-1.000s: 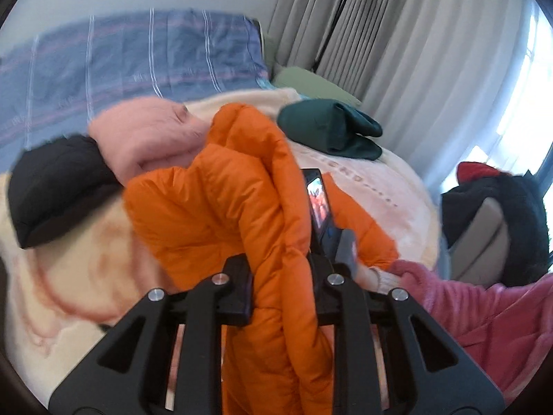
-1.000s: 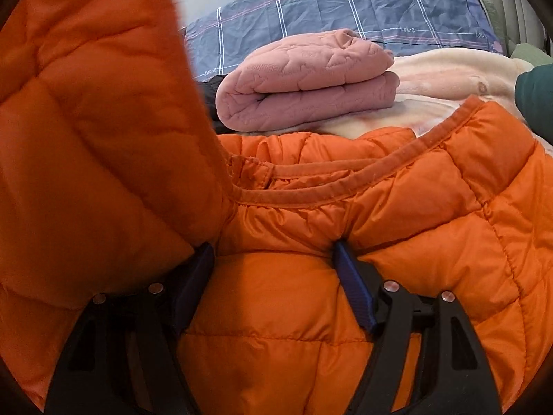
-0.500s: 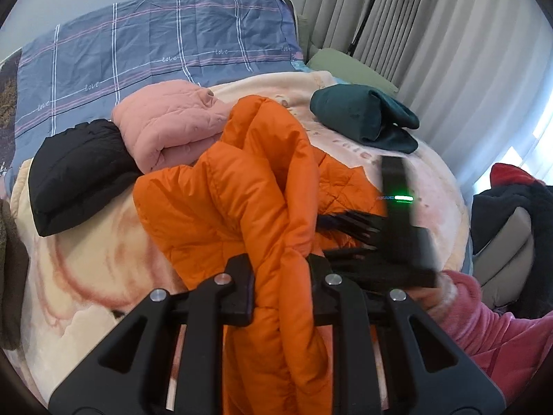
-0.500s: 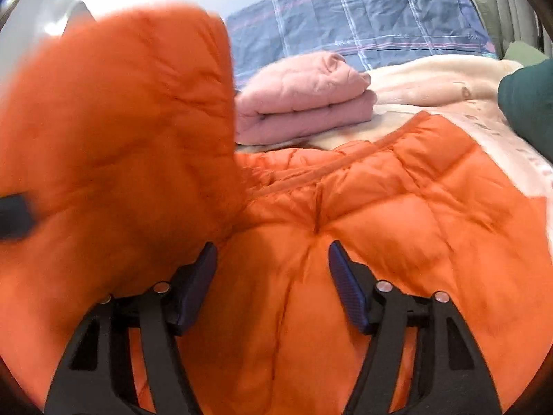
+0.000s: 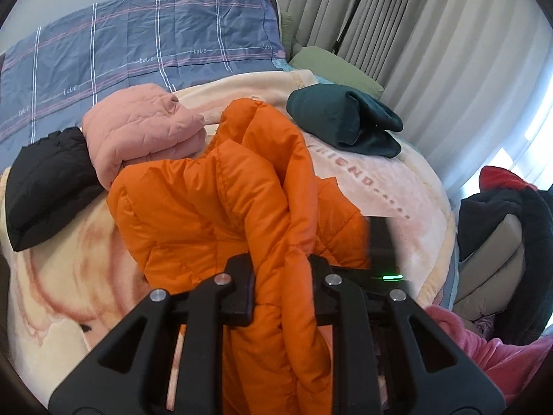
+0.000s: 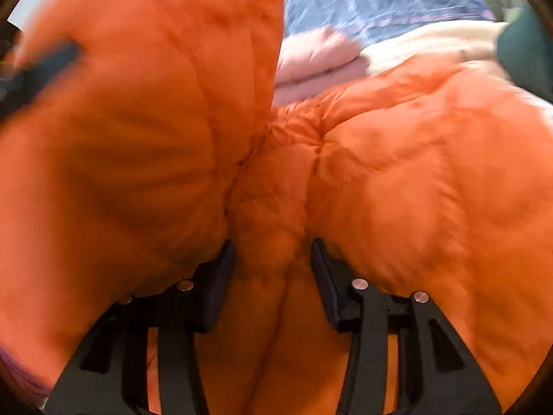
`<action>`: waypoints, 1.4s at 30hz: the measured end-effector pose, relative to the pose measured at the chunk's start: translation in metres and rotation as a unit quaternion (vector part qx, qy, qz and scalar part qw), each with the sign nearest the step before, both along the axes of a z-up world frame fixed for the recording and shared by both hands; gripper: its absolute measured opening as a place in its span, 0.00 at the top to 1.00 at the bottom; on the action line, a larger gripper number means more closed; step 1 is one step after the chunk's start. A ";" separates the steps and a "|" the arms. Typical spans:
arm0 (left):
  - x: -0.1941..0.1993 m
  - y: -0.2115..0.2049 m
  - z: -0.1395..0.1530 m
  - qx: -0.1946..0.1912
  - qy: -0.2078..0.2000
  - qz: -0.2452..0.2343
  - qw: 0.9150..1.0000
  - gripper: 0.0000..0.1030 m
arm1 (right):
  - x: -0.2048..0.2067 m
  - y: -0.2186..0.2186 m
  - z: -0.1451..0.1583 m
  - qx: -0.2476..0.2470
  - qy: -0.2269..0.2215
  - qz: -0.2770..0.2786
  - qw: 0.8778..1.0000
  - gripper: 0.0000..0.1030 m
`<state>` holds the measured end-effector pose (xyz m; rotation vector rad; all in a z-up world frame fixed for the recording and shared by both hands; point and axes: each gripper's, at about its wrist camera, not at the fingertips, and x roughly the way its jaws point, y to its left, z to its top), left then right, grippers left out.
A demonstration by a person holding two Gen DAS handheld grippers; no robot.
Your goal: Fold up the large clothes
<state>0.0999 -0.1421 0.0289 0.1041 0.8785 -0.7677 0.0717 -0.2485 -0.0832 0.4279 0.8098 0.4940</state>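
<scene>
Jacket fold pinched in left gripper; right gripper jaws just closing around bunched fold.

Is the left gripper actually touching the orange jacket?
Touching. The left wrist view shows the left gripper with both pads pressed on a fold of the jacket.

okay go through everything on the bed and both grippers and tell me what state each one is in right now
Orange puffer jacket: unfolded, bunched, partly lifted.
Left gripper: shut on the jacket.
Right gripper: jaws closing, jacket bunched between them.
Pink jacket: folded.
Black jacket: folded.
Dark green garment: folded.
</scene>
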 end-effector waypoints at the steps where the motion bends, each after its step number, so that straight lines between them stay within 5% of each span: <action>1: -0.001 -0.002 0.000 0.003 -0.001 -0.001 1.000 0.82 | -0.009 -0.006 0.005 0.023 -0.006 0.010 1.000 0.55; 4: 0.000 -0.005 0.001 -0.004 0.006 0.003 1.000 0.82 | -0.022 -0.007 0.000 0.040 0.020 0.038 0.998 0.75; 7: 0.003 -0.018 0.003 -0.021 0.014 0.003 1.000 0.82 | -0.010 0.010 -0.048 0.054 0.088 0.043 0.994 0.85; 10: 0.003 -0.045 -0.002 -0.005 0.011 -0.006 1.000 0.82 | -0.010 0.006 -0.051 0.079 0.092 0.033 0.992 0.87; 12: 0.005 -0.063 -0.009 0.000 0.020 -0.017 1.000 0.82 | -0.019 0.002 -0.042 0.050 0.086 0.025 0.995 0.88; 21: 0.000 -0.139 -0.043 0.039 0.030 -0.071 0.996 0.71 | -0.120 -0.060 0.014 -0.054 -0.012 -0.074 0.996 0.73; 27: 0.002 -0.178 -0.066 0.040 0.044 -0.112 0.992 0.53 | -0.164 -0.077 0.029 -0.054 -0.040 -0.110 0.992 0.56; 34: 0.002 -0.196 -0.074 0.014 0.052 -0.141 0.989 0.42 | -0.204 -0.064 0.049 -0.059 -0.099 -0.088 0.989 0.33; 36: 0.002 -0.199 -0.077 -0.003 0.058 -0.152 0.987 0.37 | -0.186 -0.068 0.050 -0.059 -0.112 -0.091 0.988 0.29; 41: -0.006 -0.211 -0.087 -0.025 0.051 -0.169 0.984 0.30 | -0.170 -0.078 0.042 -0.034 -0.088 -0.160 0.983 0.30; 42: -0.009 -0.214 -0.088 -0.021 0.043 -0.170 0.984 0.30 | -0.166 -0.083 0.036 -0.028 -0.080 -0.188 0.979 0.55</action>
